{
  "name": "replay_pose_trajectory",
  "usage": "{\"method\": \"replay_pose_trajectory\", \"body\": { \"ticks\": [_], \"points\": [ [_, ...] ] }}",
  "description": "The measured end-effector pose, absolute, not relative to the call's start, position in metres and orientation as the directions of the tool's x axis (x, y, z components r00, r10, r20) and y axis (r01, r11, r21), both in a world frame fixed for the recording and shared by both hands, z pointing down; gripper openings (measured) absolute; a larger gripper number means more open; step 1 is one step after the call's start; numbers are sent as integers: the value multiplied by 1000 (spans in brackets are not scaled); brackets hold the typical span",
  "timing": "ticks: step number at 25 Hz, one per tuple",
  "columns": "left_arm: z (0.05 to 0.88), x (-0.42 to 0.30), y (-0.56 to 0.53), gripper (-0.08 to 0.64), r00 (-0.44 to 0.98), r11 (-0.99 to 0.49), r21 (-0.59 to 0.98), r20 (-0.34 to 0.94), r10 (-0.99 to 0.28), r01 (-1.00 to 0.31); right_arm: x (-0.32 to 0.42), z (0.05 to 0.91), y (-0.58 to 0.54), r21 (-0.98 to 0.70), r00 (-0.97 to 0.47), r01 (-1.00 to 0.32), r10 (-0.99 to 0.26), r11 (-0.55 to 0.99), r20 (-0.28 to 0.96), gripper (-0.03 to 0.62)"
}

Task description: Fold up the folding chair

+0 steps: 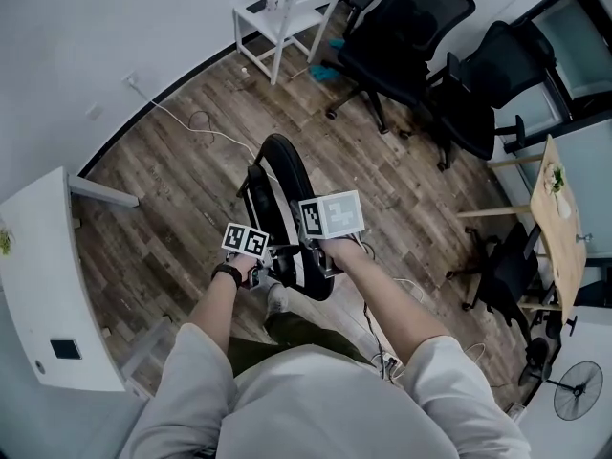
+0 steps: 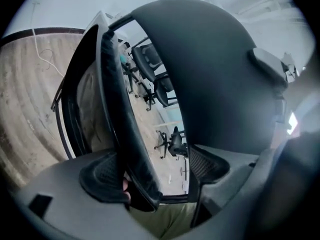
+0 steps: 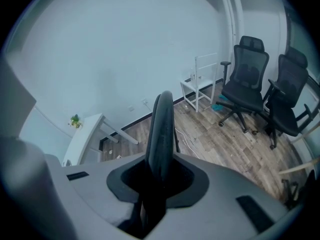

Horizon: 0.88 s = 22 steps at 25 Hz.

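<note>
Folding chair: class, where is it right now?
In the head view's centre, the folding chair stands on the wooden floor just ahead of the person, its near edge clamped in the right gripper.

Grey T-shirt [image 1: 316, 404], olive trousers [image 1: 292, 338], black wristband [image 1: 228, 273]

I can read no word, number or brand anywhere. The only printed marks are black-and-white square patterns. They stand on the left cube [image 1: 246, 240], which sits on my left gripper [image 2: 155, 170], and on the right cube [image 1: 332, 214], which sits on my right gripper [image 3: 157, 179]. These patterns are plain blocks and hold no letters or digits.
</note>
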<state>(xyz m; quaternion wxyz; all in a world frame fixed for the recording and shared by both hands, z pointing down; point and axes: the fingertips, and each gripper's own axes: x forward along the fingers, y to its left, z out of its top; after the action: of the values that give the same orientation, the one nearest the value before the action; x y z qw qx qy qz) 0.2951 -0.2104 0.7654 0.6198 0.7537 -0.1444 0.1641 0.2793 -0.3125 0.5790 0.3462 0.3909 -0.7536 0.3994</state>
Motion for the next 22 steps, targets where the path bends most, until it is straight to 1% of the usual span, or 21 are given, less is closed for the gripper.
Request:
{"method": "replay_pose_trajectory", "body": {
  "ticks": [3,5,7,9,12,14,16,18,22],
  "points": [
    [764,293,-208,390,907,-219,890,418,49,-399,281,579,-315,-317,-450,-854,-279,413,848,89],
    [761,285,-205,390,902,-221,885,430,44,-411,277,580,-314,-316,-455,-831,-234,458,859,98],
    [757,277,-201,393,887,-231,863,462,-2,-450,271,579,-311,-345,-477,-805,-181,483,860,117],
    [745,265,-197,400,870,-237,838,485,-87,-491,268,578,-308,-381,-500,-789,-143,481,854,129],
    [702,248,-196,399,850,-241,818,481,-213,-523,271,578,-313,-387,-490,-795,-120,467,863,128],
    [660,250,-184,400,848,-281,803,471,-241,-526,276,578,-316,-385,-475,-808,-109,446,873,121],
    [615,268,-168,411,851,-348,777,467,-241,-525,283,580,-317,-381,-458,-816,-85,436,885,117],
    [585,287,-158,422,810,-415,696,523,-265,-585,286,581,-317,-373,-436,-819,-52,437,898,115],
    [571,321,-153,442,626,-512,413,689,-366,-753,280,581,-313,-376,-418,-822,-5,427,908,109]
  ]
}}
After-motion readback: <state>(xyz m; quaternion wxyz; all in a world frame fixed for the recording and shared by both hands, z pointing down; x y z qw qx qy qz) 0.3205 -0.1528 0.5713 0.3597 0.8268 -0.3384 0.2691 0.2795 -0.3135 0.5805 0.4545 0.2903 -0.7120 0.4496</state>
